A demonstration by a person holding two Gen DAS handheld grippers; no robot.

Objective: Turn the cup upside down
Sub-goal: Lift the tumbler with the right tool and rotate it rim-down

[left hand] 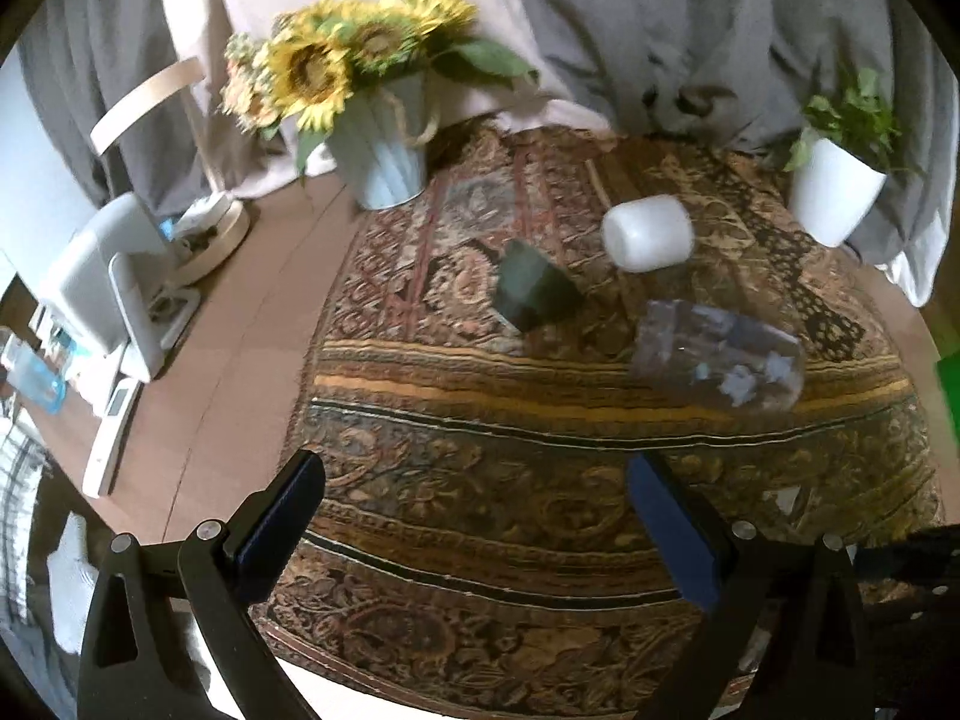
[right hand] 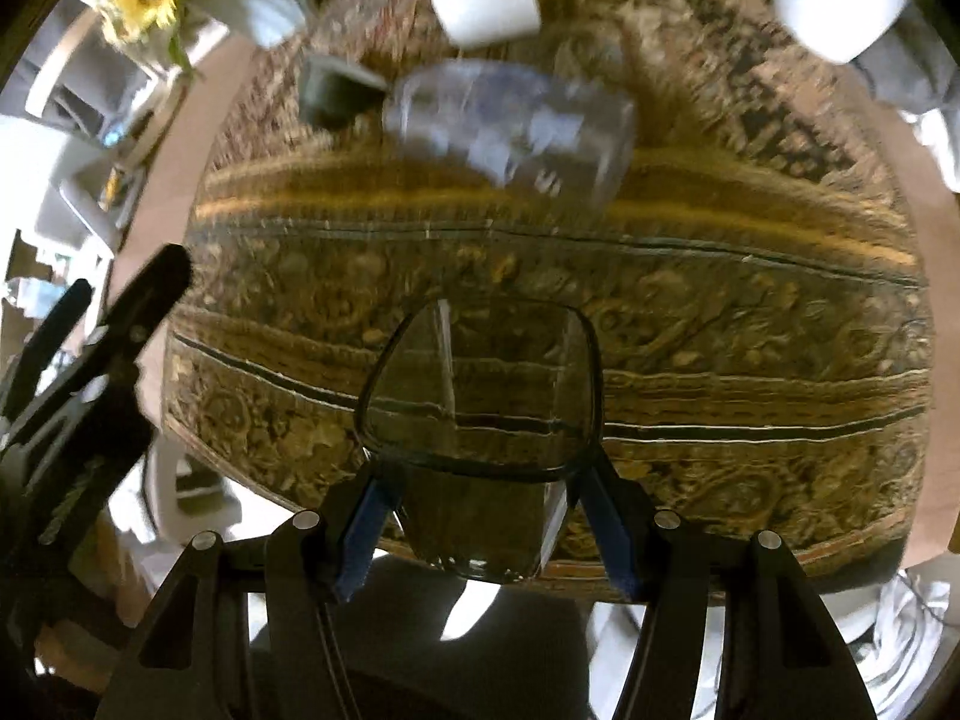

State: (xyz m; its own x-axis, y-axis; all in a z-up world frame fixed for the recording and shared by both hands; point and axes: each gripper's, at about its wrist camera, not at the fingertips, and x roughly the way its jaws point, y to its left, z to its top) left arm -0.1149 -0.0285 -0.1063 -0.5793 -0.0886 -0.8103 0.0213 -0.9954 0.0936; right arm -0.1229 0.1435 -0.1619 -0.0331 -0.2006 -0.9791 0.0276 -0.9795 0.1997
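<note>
Clear cup [right hand: 480,420] in closed jaws over patterned cloth [right hand: 750,324], sunflowers [left hand: 354,54] behind.

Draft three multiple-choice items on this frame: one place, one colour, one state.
1. Where is the sunflower pot?
A. far left of the cloth
B. near right corner
C. between the left tool's fingers

2. What colour is the cup lying beside the clear tumbler on the cloth?
A. red
B. white
C. yellow

3. What is the right tool doing?
A. open, empty
B. shut on the clear glass cup
C. out of view

Key: 1 A, the pot stands at the patterned cloth's far left edge. 2 B, the white cup lies on its side. 3 B, both pads press the glass.
</note>
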